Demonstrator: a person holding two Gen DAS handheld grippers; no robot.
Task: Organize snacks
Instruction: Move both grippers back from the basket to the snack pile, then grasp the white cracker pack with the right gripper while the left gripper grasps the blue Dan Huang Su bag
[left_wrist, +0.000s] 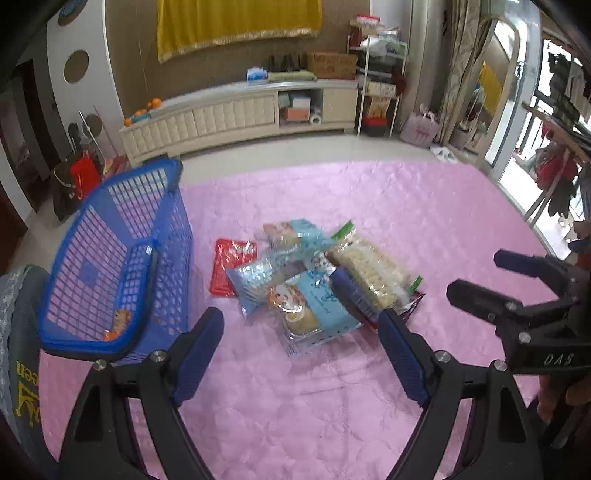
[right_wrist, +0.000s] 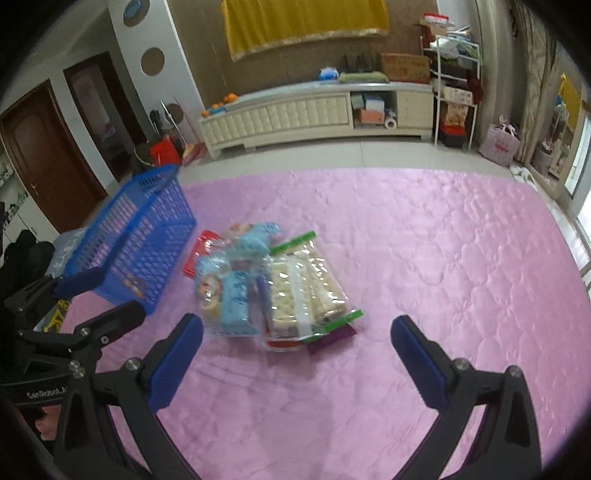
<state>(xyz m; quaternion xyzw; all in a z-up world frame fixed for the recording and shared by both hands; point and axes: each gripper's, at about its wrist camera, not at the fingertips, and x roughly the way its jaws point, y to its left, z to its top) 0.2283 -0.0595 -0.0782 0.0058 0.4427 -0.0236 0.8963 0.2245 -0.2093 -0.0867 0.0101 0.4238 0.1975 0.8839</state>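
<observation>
A pile of snack packs lies on the pink quilt: a light-blue pack (left_wrist: 314, 310) (right_wrist: 236, 299) in front, a clear pack of pale biscuits with green ends (left_wrist: 373, 273) (right_wrist: 303, 291), and a red pack (left_wrist: 229, 266) (right_wrist: 195, 254) at the left. A blue plastic basket (left_wrist: 110, 258) (right_wrist: 140, 236) stands left of the pile with one small orange snack (left_wrist: 118, 325) inside. My left gripper (left_wrist: 303, 332) is open, just short of the pile. My right gripper (right_wrist: 295, 339) is open, near the pile's front edge. Each gripper shows in the other's view, the right (left_wrist: 476, 273) and the left (right_wrist: 99, 295).
The pink quilt (left_wrist: 295, 406) (right_wrist: 443, 258) covers the work surface, with bare quilt to the right of the pile. Beyond its far edge are a tiled floor and a long cream cabinet (left_wrist: 236, 110) (right_wrist: 317, 110). A metal shelf (right_wrist: 454, 92) stands at the back right.
</observation>
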